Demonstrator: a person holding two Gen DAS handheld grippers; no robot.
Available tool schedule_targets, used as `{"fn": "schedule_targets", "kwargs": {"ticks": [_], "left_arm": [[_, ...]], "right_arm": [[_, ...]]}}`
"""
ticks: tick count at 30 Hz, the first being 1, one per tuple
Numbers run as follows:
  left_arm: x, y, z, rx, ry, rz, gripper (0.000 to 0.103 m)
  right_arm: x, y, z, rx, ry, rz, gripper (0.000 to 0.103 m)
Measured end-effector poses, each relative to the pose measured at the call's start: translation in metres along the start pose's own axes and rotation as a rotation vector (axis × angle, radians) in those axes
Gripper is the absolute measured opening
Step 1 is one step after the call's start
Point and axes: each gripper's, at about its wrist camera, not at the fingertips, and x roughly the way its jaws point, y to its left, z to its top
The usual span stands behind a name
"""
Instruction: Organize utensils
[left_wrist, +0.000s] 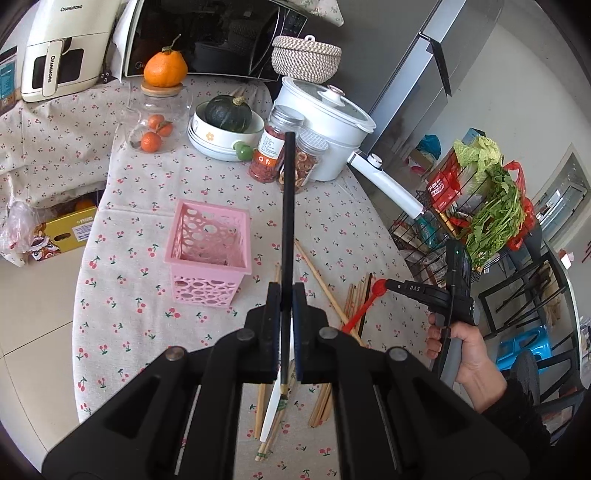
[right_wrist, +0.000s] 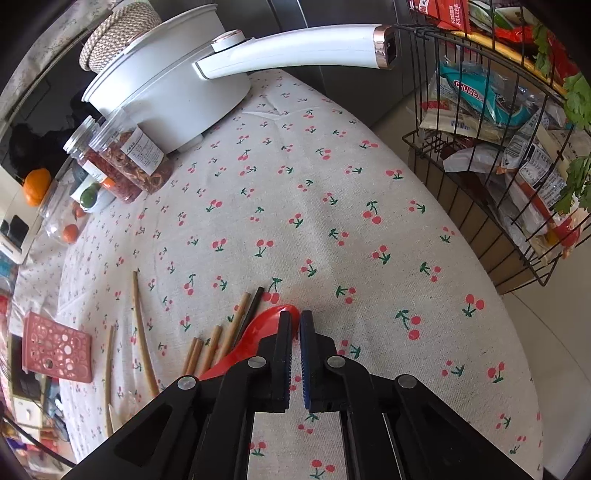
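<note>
We hold a black chopstick (left_wrist: 287, 206) pinched in our left claw (left_wrist: 286, 295), its shaft running up and away from the jaws above the worktop (left_wrist: 122, 280). The pink basket (left_wrist: 208, 254) stands just left of that claw. Wooden chopsticks (left_wrist: 325, 291) lie scattered beneath and to its right. Our right claw (right_wrist: 295, 325) is pressed together at the bowl of the red spoon (right_wrist: 255, 332); we cannot tell whether it grips it. More chopsticks (right_wrist: 142, 332) lie to its left.
</note>
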Motion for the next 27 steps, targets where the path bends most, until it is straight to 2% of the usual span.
{"fn": "schedule_targets", "kwargs": {"ticks": [8, 12, 13, 14, 16, 18, 22, 25, 27], "left_arm": [[-0.037, 0.002, 0.014, 0.013, -0.150, -0.001, 0.007], [-0.039, -0.002, 0.016, 0.037, -0.161, 0.002, 0.006], [-0.036, -0.002, 0.016, 0.037, -0.149, 0.001, 0.007], [-0.033, -0.003, 0.015, 0.035, -0.137, -0.001, 0.007], [-0.027, -0.002, 0.012, 0.028, -0.112, -0.004, 0.007], [-0.023, -0.002, 0.010, 0.019, -0.091, -0.013, 0.007], [-0.019, -0.003, 0.008, 0.024, -0.078, -0.006, 0.007], [-0.017, -0.003, 0.007, 0.034, -0.073, 0.007, 0.007], [-0.016, -0.002, 0.007, 0.032, -0.067, 0.011, 0.007]], "right_arm": [[-0.062, 0.032, -0.003, -0.058, -0.152, 0.092, 0.001], [-0.079, 0.042, -0.004, -0.088, -0.162, 0.116, 0.004], [-0.074, 0.041, -0.003, -0.085, -0.135, 0.103, 0.013], [-0.065, 0.038, -0.001, -0.074, -0.093, 0.078, 0.033], [-0.045, 0.028, -0.004, -0.028, -0.017, 0.029, 0.049], [-0.025, 0.021, -0.006, -0.005, 0.041, -0.011, 0.049], [0.004, 0.018, -0.010, -0.031, 0.082, -0.089, 0.049], [0.009, 0.030, -0.012, -0.102, 0.049, -0.138, 0.039], [0.012, 0.039, -0.015, -0.170, 0.015, -0.174, 0.027]]}}
